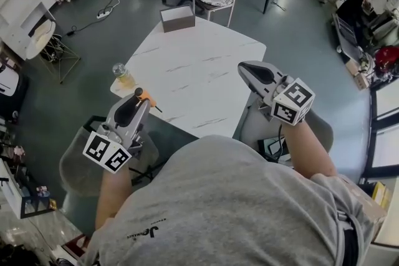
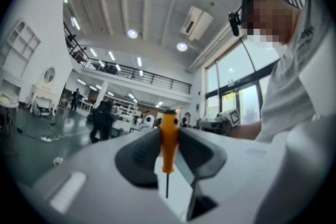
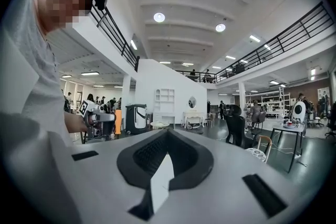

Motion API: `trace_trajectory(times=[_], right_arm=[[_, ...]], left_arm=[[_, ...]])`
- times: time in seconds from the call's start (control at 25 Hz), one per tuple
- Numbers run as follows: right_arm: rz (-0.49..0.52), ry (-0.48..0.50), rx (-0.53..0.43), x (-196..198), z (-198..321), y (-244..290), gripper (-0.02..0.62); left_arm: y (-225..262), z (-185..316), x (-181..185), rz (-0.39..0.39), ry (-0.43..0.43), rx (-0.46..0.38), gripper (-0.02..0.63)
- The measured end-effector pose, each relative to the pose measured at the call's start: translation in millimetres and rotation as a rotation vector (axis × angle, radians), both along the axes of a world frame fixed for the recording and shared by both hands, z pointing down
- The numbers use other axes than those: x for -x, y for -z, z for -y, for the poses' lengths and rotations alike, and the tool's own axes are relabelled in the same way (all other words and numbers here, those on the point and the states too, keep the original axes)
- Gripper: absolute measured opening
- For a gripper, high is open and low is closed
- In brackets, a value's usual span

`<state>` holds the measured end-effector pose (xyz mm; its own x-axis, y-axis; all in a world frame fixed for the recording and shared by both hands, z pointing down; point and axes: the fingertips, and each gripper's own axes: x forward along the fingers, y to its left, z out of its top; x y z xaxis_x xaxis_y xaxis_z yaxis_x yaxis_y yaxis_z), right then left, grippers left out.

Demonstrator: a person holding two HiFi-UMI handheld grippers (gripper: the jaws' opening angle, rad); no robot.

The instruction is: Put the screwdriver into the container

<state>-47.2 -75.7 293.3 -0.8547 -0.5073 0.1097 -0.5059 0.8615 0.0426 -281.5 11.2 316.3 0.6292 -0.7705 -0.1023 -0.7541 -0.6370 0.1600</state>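
- left gripper (image 2: 169, 132) clamped on the screwdriver (image 2: 169, 140): orange handle between the pads, thin shaft sticking out below
- right gripper (image 3: 167, 136): jaws together, nothing in them
- both held at the near side of the white marble desk (image 1: 199, 71)
- container (image 1: 177, 17): open box at the desk's far end, well apart from the screwdriver
- small clear bottle (image 1: 123, 75) at the desk's left edge
- shirt print (image 1: 146, 232) is too small to read

Orange-handled screwdriver (image 2: 168, 136) upright in left tongs (image 2: 170, 148), boxy container (image 1: 177, 17), probably open, table's (image 1: 206, 65) far end
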Motion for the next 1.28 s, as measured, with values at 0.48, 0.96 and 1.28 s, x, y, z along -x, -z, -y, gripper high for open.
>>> trace_trajectory(times=[0.48, 0.96, 1.28], right_arm=[[0.017, 0.076, 0.044, -7.1, 53.8, -15.4, 0.009], [0.083, 0.211, 0.132, -24.9, 185.3, -73.2, 0.009], [0.136, 0.258, 0.176, -24.4, 259.5, -107.8, 0.009]], left_arm=[[-11.3, 45.2, -36.5, 0.019, 0.005, 0.062, 0.112], [-38.3, 140.6, -80.1, 0.058, 0.147, 0.194, 0.112], [-43.6, 210.1, -81.5, 0.158, 0.213, 0.252, 0.112]])
